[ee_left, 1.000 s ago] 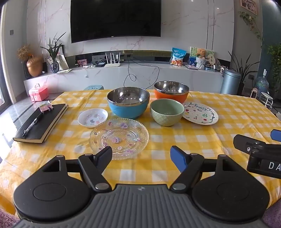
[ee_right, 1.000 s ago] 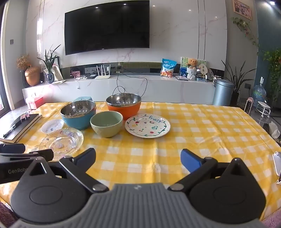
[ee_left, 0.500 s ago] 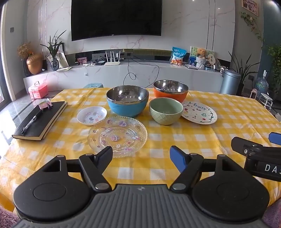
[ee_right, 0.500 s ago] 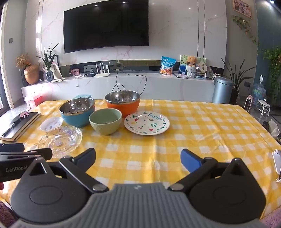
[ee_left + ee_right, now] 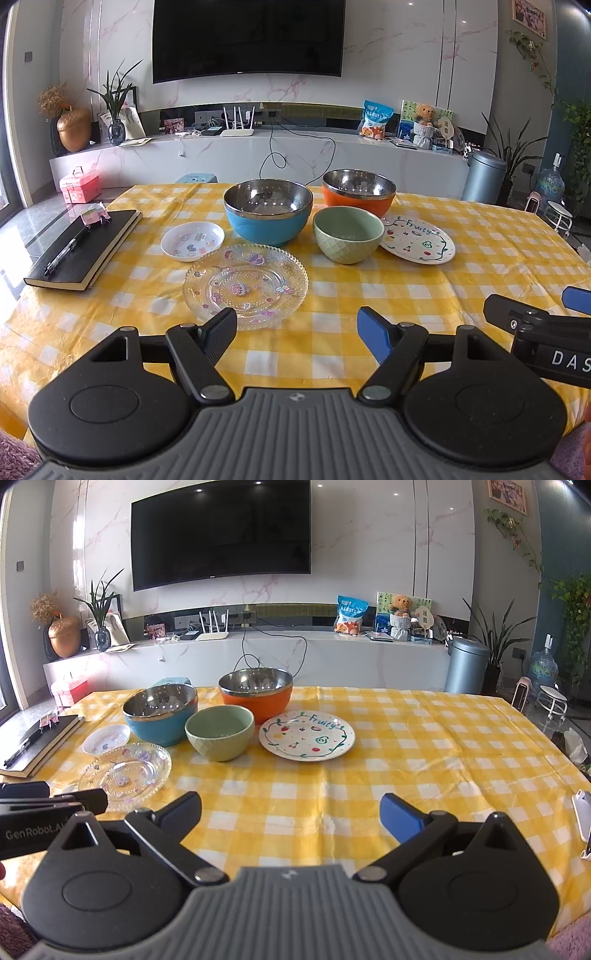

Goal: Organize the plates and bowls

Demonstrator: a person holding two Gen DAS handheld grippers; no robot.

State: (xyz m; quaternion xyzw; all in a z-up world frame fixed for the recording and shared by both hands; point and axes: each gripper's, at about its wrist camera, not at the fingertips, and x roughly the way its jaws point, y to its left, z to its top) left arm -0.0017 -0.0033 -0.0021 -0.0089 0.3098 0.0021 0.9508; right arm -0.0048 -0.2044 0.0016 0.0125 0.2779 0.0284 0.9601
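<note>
Crockery on the yellow checked worktop (image 5: 424,302), none of it stacked yet. Your left gripper (image 5: 297,326) hangs low over the near edge with its jaws wide apart and nothing between them; your right gripper (image 5: 291,812) does the same further to the right, also spread and empty.

The relation that matters: the glass plate (image 5: 245,284) lies directly ahead of the left gripper, slightly left of its centre line, its near rim just beyond the dark left fingertip. It is round, so no long axis governs the approach; you would take it by the rim. The left gripper is clearly the nearer one. Behind the glass plate sit the small white dish (image 5: 192,240) and the blue bowl (image 5: 268,217); the green bowl (image 5: 348,233) stands to the right, with the orange bowl (image 5: 358,196) behind it and the fruit-pattern plate (image 5: 306,734) beside it, nearest the right gripper. A black notebook (image 5: 83,251) with a pen lies apart at the left.

Compared with a second ago, both views have eased slightly closer to the crockery; no dish has moved, and both grippers remain spread as before.
</note>
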